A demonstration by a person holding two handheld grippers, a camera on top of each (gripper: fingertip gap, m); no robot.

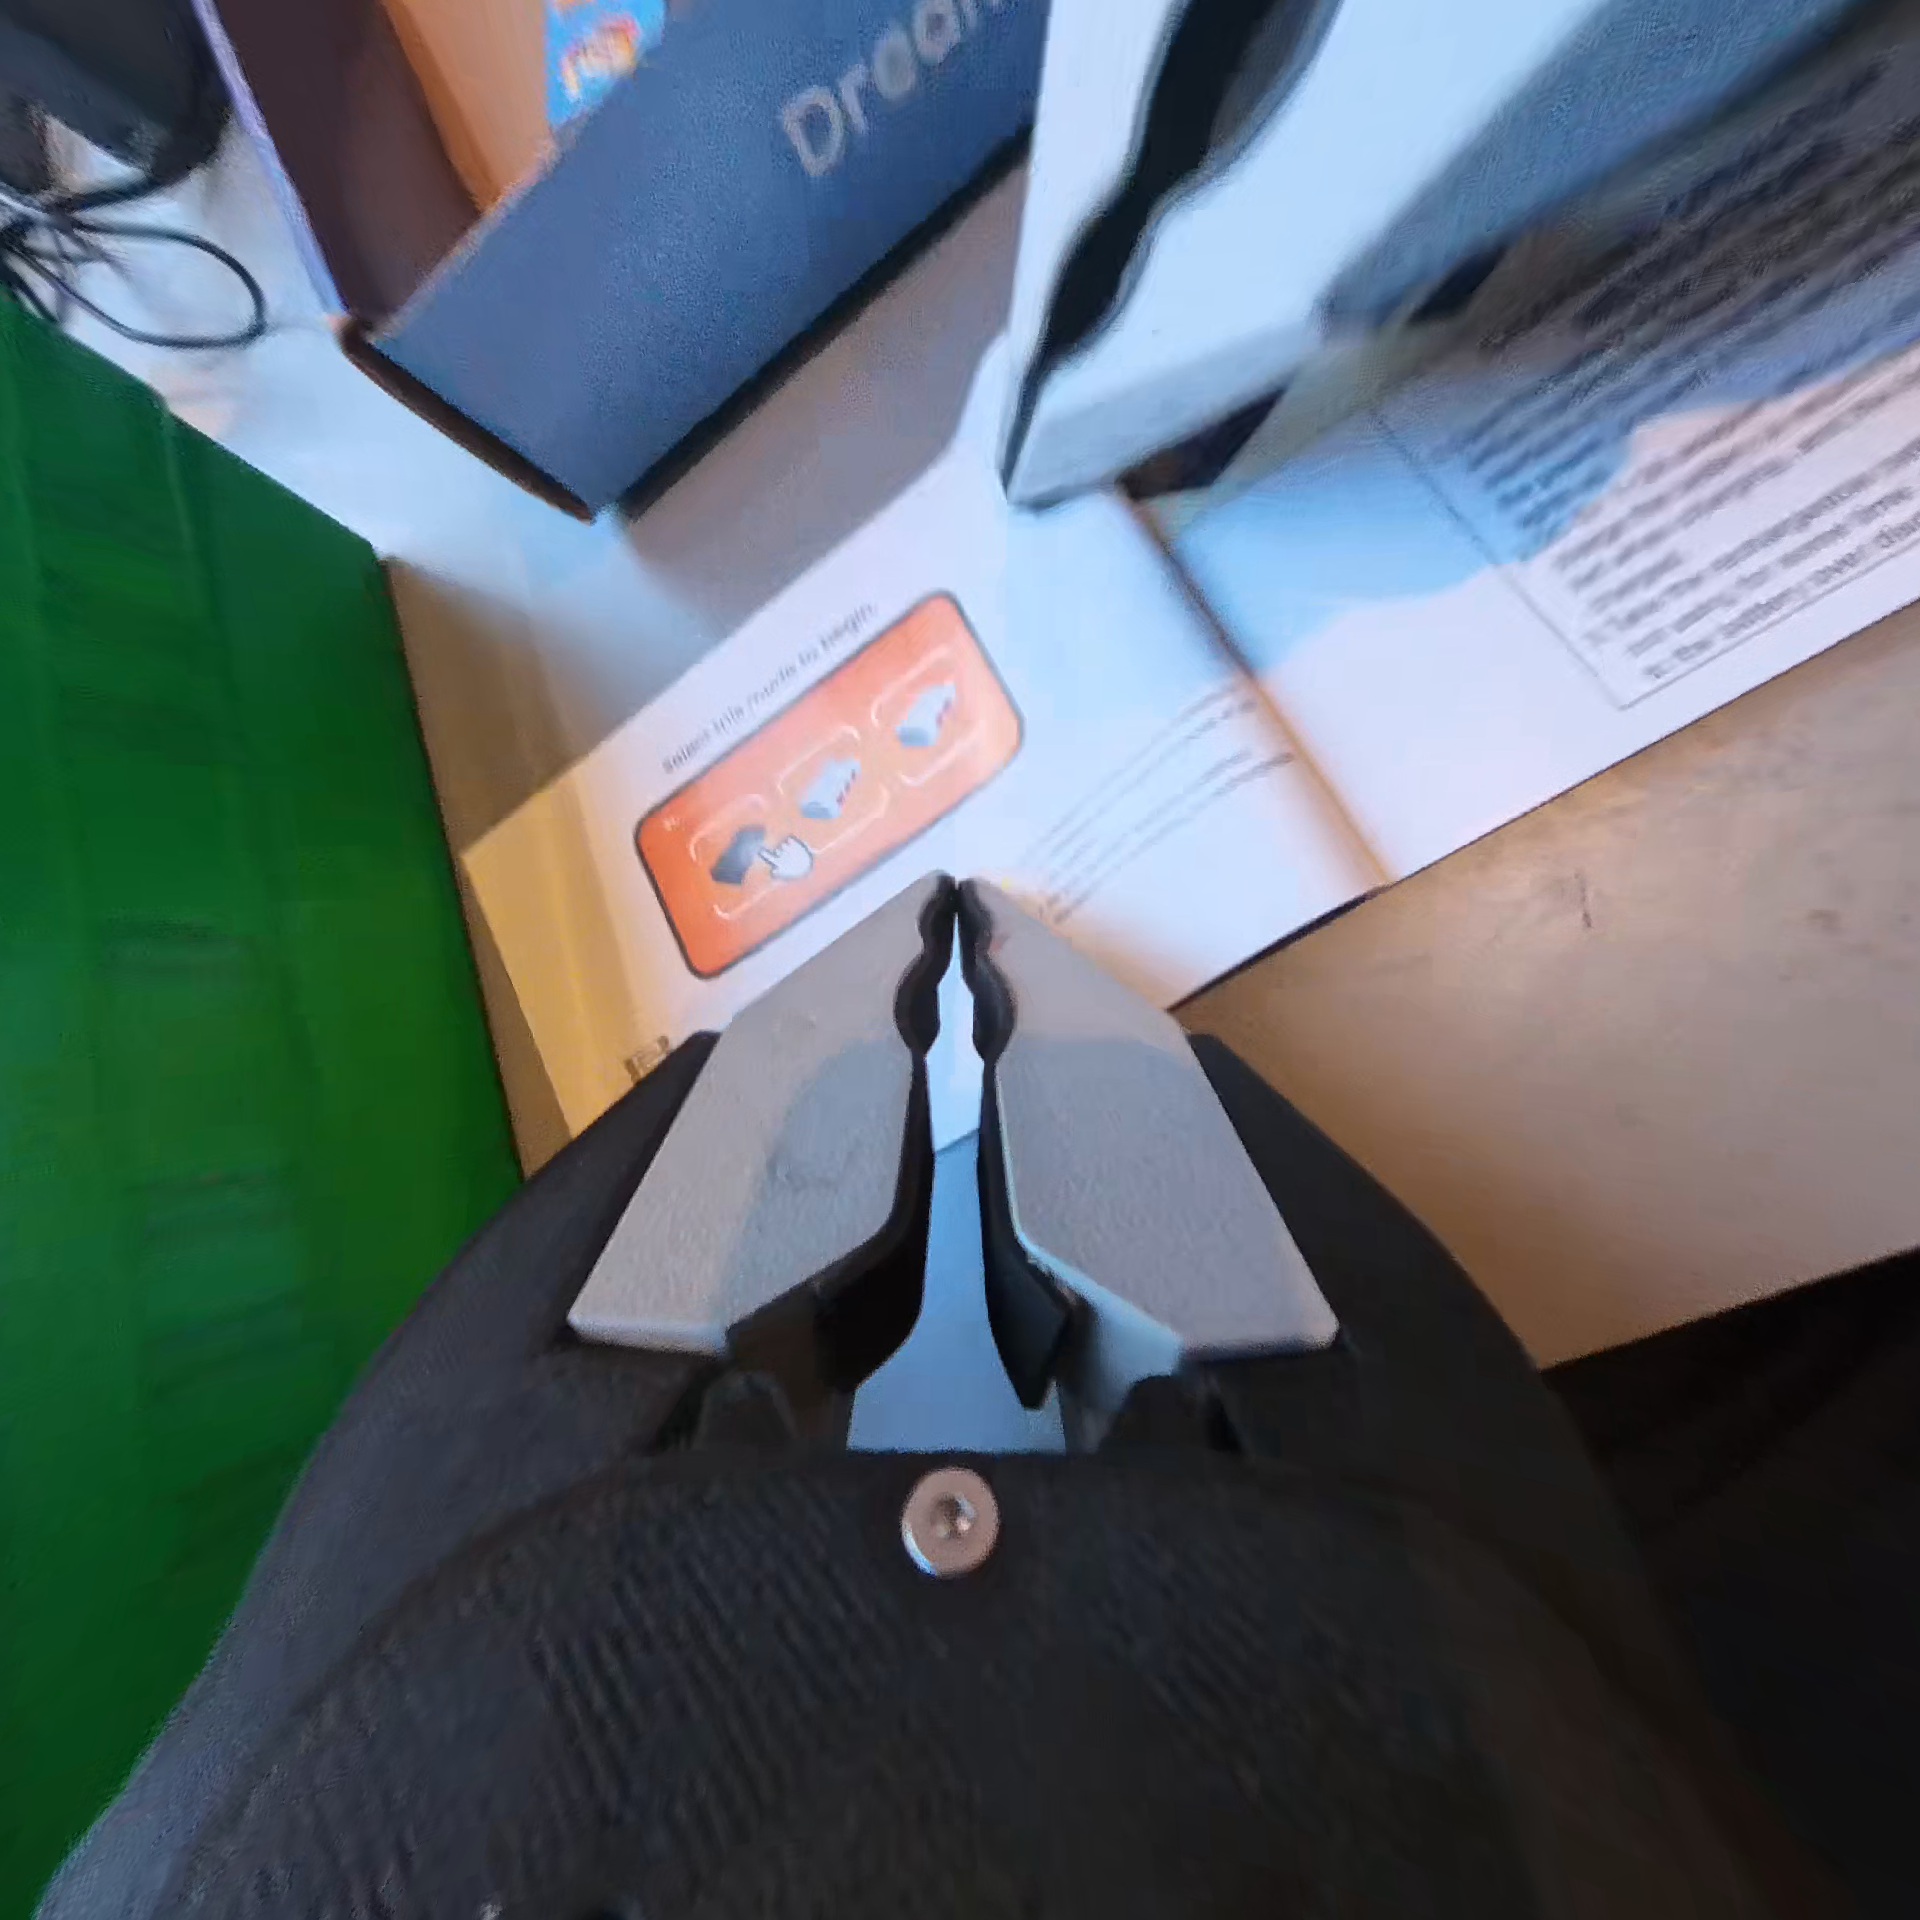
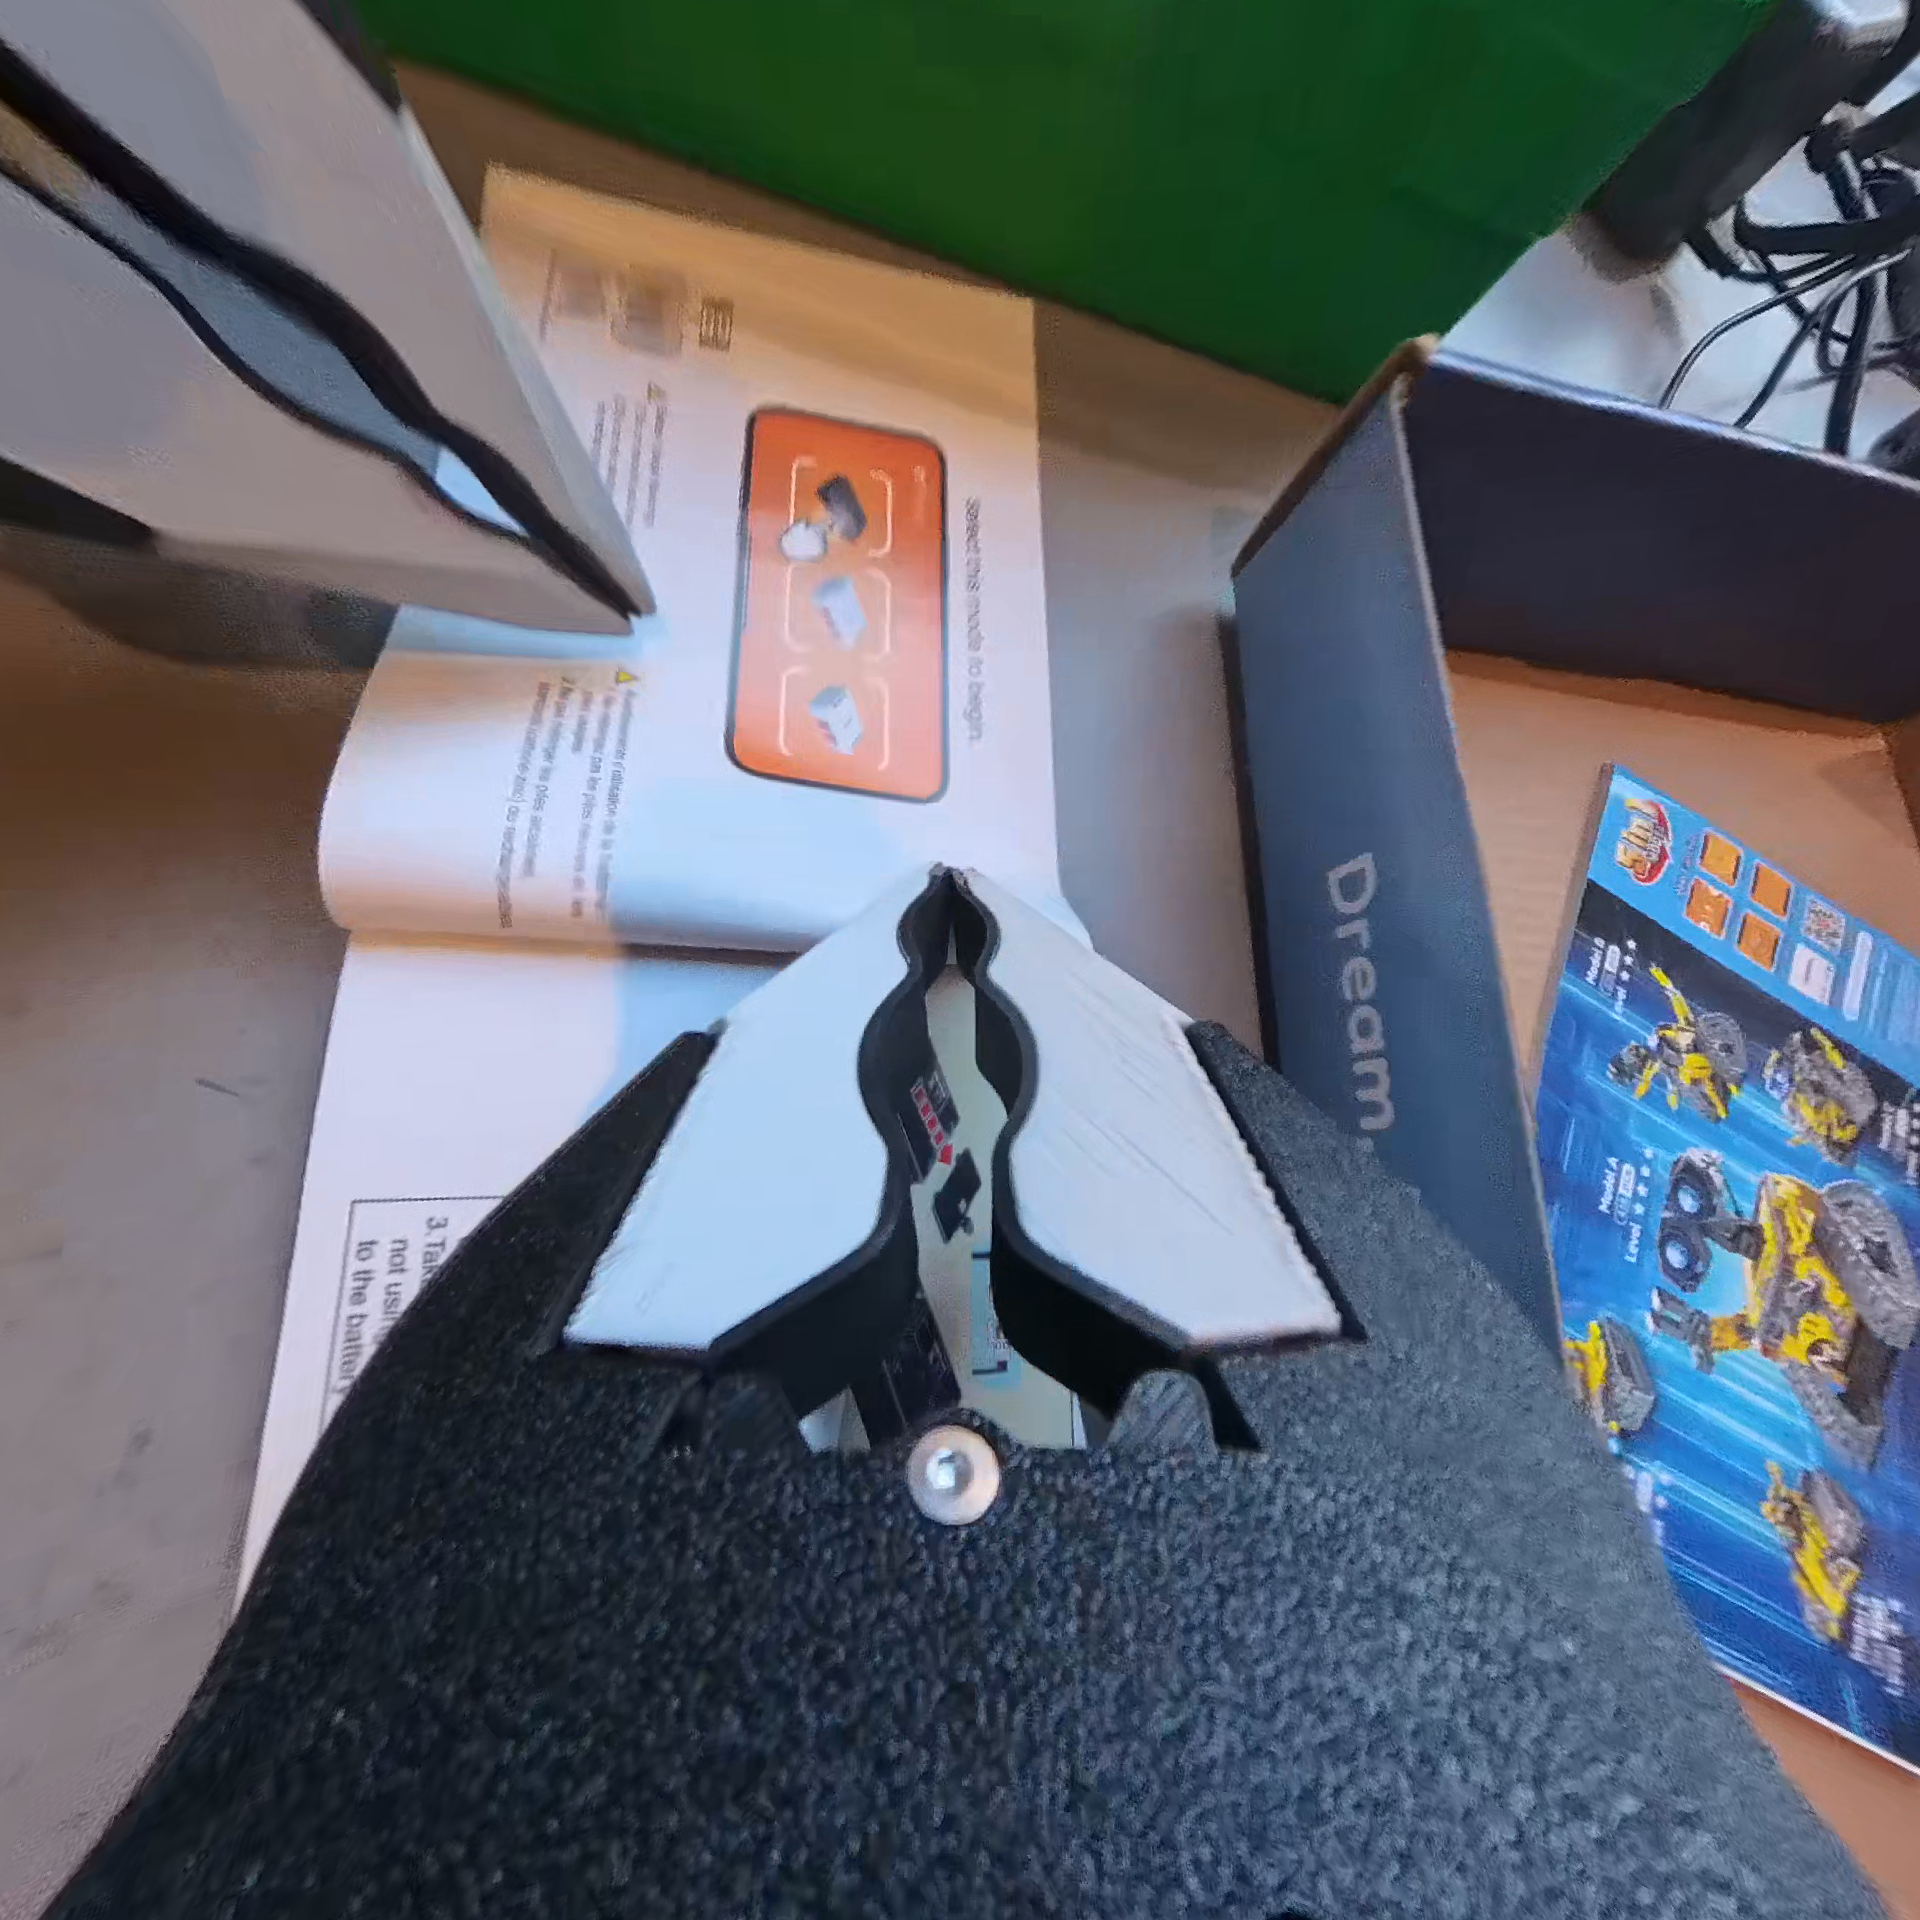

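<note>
An open white booklet (image 1: 1091, 623) lies flat on a brown table (image 1: 1558, 987). Its left page bears an orange rounded picture (image 1: 831, 779). My left gripper (image 1: 954, 896) is shut, and its tips hover just above the near edge of that page, beside the orange picture. It also shows in the right wrist view (image 2: 629, 613), shut, over the same page. My right gripper (image 2: 951, 883) is shut above the booklet (image 2: 675, 862) near its fold and outer edge. It also shows in the left wrist view (image 1: 1023, 488), over the fold. I see nothing between either pair of pads.
An open dark blue cardboard box (image 2: 1351, 831) stands beside the booklet, with a blue printed leaflet (image 2: 1714, 1195) inside; it also shows in the left wrist view (image 1: 675, 260). A green surface (image 1: 187, 935) borders the table. Black cables (image 2: 1818, 208) lie beyond the box. Some 8 cm of space lies between my two pairs of fingers.
</note>
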